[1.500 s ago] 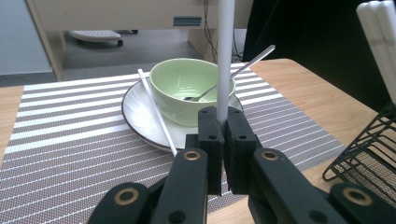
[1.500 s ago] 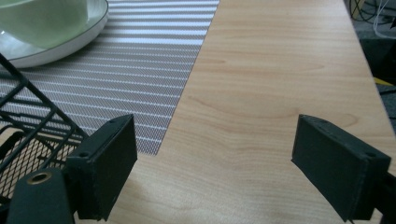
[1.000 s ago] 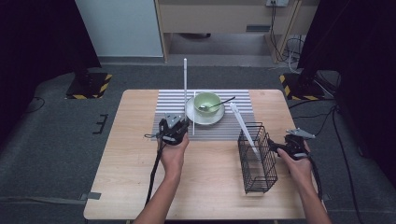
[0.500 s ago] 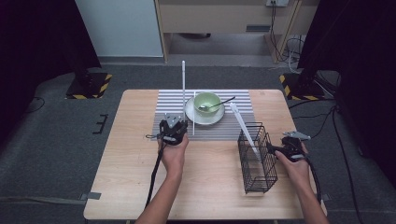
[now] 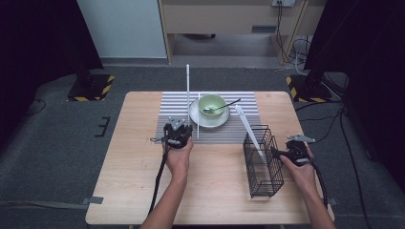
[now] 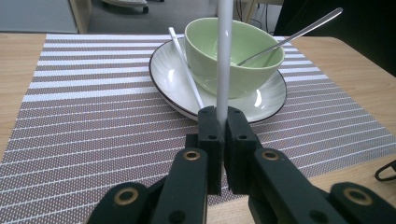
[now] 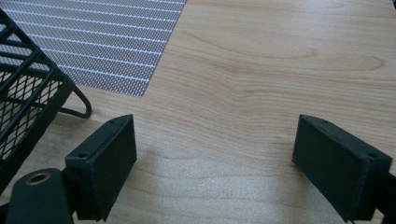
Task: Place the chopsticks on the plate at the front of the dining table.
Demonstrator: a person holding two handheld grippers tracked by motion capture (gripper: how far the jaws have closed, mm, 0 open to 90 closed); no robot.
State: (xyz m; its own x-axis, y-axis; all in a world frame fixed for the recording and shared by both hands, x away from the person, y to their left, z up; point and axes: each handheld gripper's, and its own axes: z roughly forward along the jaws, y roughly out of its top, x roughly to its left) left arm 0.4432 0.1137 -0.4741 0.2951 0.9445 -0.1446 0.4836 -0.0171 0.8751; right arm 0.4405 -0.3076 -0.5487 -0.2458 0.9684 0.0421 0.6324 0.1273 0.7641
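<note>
My left gripper (image 5: 183, 131) (image 6: 223, 114) is shut on the lower end of a white chopstick (image 5: 187, 90) (image 6: 224, 56), which stands upright above the striped placemat (image 5: 169, 112). Just behind it a green bowl (image 5: 211, 103) (image 6: 254, 70) with a metal spoon (image 5: 225, 105) (image 6: 299, 32) sits on a white plate (image 5: 201, 120) (image 6: 161, 65). A second white chopstick (image 5: 198, 131) (image 6: 187, 70) lies against the plate's left rim. My right gripper (image 5: 281, 153) (image 7: 215, 140) rests open over bare wood, to the right of a black wire basket (image 5: 262, 164) (image 7: 23, 93).
A third white chopstick (image 5: 248, 128) leans up out of the basket toward the placemat. The wooden table (image 5: 129, 157) has bare wood at the left and front. Grey floor with cables and black stands surrounds the table.
</note>
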